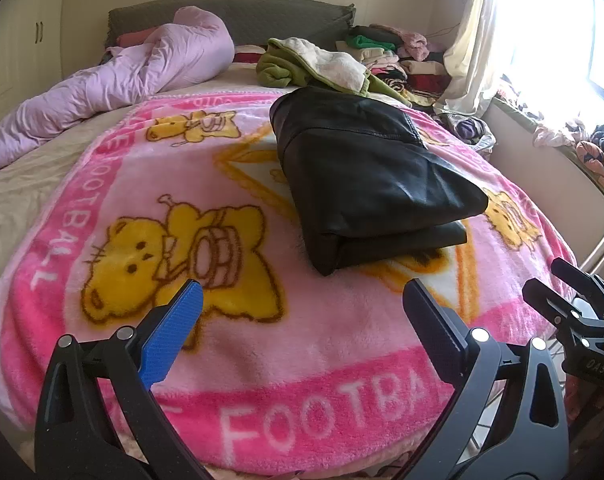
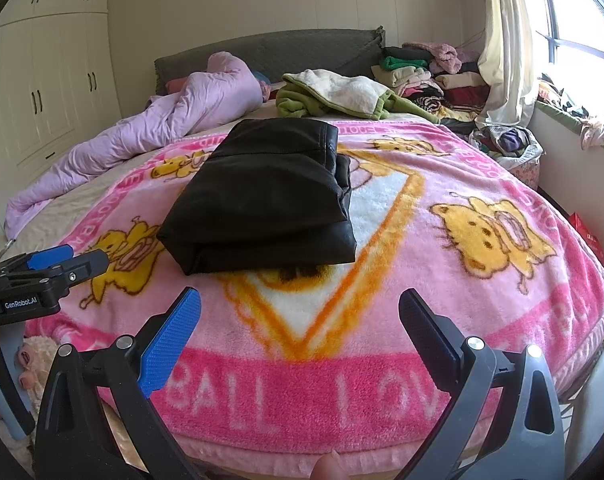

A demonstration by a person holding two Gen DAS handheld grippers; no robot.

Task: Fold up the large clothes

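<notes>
While both cameras look along the bed, I see the black leather garment [image 1: 365, 176] lying folded into a compact stack on the pink cartoon blanket [image 1: 262, 344], roughly in the middle of it and over the white, orange-edged triangle printed there. My left gripper [image 1: 302, 308] hangs over the near part of the blanket with its fingers spread wide and nothing between them; it is apart from the garment. My right gripper [image 2: 300, 312] is likewise released and empty, hovering short of the stack's near edge. From the right wrist view the folded layers show at the front edge, with one lower layer poking out on the right side.

Behind the garment, a green and cream fleece [image 2: 337, 94] lies crumpled near the grey headboard [image 2: 270, 52]. A lilac duvet [image 1: 122, 80] is bunched along the left side of the bed. Stacks of folded clothes [image 2: 433, 76] sit in the far right corner beside a pale curtain [image 2: 505, 40]. At the bottom edge of the right view something pale shows, possibly a fingertip, though I cannot be sure.
</notes>
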